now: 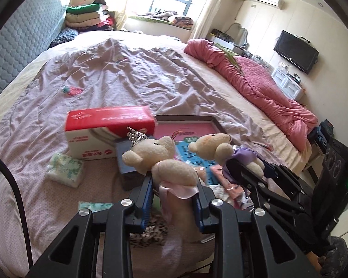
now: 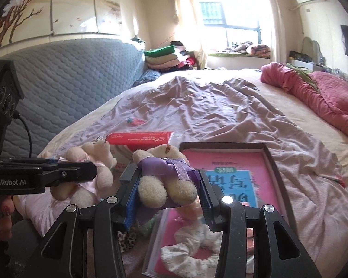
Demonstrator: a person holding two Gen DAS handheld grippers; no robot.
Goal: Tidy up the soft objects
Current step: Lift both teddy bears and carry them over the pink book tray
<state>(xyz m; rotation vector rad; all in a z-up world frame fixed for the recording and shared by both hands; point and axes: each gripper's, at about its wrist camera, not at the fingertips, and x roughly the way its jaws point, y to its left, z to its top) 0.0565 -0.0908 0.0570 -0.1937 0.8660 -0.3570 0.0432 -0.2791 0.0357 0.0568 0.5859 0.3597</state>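
My left gripper [image 1: 172, 185] is shut on a cream teddy bear in a pink dress with a small crown [image 1: 160, 159], held above the bed. It also shows in the right wrist view [image 2: 97, 162]. My right gripper [image 2: 169, 185] is shut on a cream teddy bear in a purple dress [image 2: 167, 173], seen in the left wrist view [image 1: 220, 148] just right of the first bear. Both bears hang over a shallow dark tray [image 2: 270, 159] that holds a pink book [image 2: 232, 162]. A white floral scrunchie [image 2: 192, 254] lies at the tray's near end.
A red and white tissue box [image 1: 109, 127] stands behind the bears. A soft tissue pack [image 1: 65, 169] lies to its left. A leopard-print cloth [image 2: 127, 241] lies under the grippers. A pink quilt [image 1: 255, 81] is bunched along the bed's right side. A grey headboard [image 2: 69, 88] is on the left.
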